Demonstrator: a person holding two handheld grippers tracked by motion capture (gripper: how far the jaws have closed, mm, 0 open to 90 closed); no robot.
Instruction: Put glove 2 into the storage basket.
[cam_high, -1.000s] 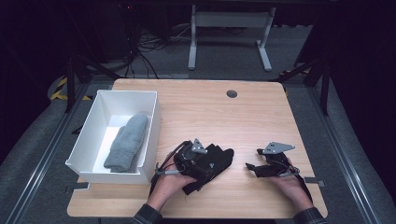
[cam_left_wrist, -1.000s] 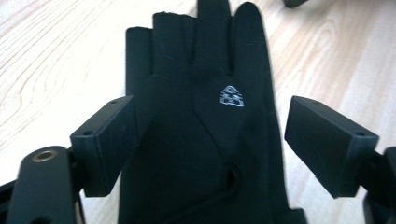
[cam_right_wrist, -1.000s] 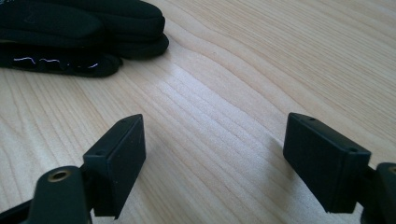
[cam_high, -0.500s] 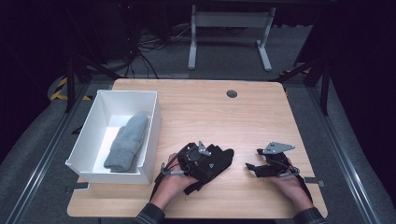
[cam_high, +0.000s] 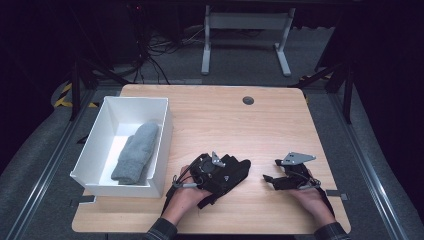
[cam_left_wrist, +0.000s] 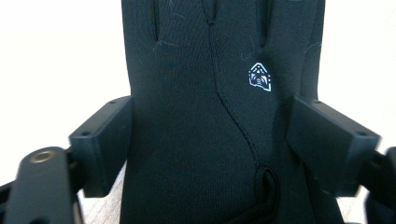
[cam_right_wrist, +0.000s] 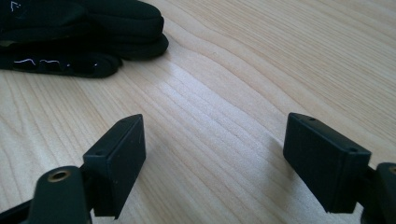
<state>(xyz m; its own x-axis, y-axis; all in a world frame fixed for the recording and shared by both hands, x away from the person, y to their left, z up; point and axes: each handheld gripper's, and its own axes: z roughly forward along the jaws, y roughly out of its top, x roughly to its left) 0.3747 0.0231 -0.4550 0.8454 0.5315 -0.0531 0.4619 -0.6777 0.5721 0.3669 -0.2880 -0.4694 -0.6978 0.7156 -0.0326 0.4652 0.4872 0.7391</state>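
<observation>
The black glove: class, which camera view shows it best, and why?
The left gripper view: the black glove sits between the jaws, with seam and white logo sharp. The high view shows it whole but small. The right gripper view catches its fingertips at the top left.

The black fabric glove (cam_high: 231, 172) with a small white logo lay flat on the wooden table's near edge, fingers pointing right.

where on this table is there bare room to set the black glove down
Bare wood runs from the white bin across to the right edge, back to the cable hole. A smaller gap lies between the black glove and the right gripper. The bin holds a grey mitten.
</observation>
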